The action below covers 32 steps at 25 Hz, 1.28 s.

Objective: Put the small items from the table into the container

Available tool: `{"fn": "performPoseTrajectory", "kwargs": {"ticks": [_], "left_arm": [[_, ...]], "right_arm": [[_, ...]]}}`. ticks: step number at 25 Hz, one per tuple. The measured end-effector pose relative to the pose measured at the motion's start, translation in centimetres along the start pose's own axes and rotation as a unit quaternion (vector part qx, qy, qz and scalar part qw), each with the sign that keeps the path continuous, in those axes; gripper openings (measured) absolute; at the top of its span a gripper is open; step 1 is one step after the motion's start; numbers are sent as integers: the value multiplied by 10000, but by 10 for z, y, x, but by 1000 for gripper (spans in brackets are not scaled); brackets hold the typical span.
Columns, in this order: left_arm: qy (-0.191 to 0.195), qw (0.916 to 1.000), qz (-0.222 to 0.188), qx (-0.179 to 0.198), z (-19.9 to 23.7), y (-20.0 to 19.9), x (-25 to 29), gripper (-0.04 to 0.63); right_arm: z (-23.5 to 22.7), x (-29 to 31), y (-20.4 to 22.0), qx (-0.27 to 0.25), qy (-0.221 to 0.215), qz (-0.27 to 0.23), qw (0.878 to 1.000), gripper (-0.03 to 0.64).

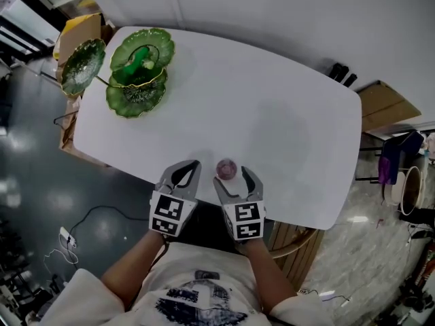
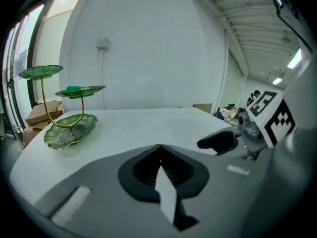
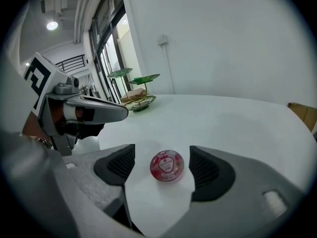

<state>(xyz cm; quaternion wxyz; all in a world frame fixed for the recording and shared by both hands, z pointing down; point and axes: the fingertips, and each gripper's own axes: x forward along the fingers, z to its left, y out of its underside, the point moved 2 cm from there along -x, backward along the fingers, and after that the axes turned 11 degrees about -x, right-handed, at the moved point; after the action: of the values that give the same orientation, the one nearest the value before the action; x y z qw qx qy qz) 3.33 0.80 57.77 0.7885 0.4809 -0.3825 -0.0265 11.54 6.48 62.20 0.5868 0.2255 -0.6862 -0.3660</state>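
Note:
A small round pink item [image 1: 226, 168] [image 3: 167, 165] lies on the white table [image 1: 272, 114] close to its near edge. My right gripper [image 1: 231, 176] [image 3: 163, 168] is open, its jaws standing on either side of the item without touching it. My left gripper [image 1: 190, 168] [image 2: 161, 163] is shut with nothing in it, just left of the right one. The container, a green leaf-dish stand [image 1: 139, 73] [image 2: 69, 128] [image 3: 138, 100] on a gold frame, stands at the table's far left corner. A green object [image 1: 143, 60] sits on one of its tiers.
Cardboard boxes [image 1: 78, 29] sit on the floor beyond the stand. A wooden chair [image 1: 292, 240] is tucked under the near right edge, and a wooden cabinet [image 1: 384, 107] stands to the right. A cable [image 1: 88, 216] lies on the dark floor at left.

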Motion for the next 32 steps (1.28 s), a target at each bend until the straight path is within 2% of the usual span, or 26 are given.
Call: {"fn": "performPoseTrajectory", "kwargs": {"ticks": [12, 28, 32], "left_arm": [[-123, 9994, 271, -178, 14, 18, 20, -11], [-222, 9988, 391, -208, 19, 22, 24, -11], [-249, 9988, 366, -230, 21, 21, 22, -11]], "right_arm": [[-1, 38, 16, -75, -159, 366, 9992, 339], [-1, 53, 31, -549, -215, 818, 9949, 337], [-1, 55, 31, -631, -209, 829, 9943, 319]]}}
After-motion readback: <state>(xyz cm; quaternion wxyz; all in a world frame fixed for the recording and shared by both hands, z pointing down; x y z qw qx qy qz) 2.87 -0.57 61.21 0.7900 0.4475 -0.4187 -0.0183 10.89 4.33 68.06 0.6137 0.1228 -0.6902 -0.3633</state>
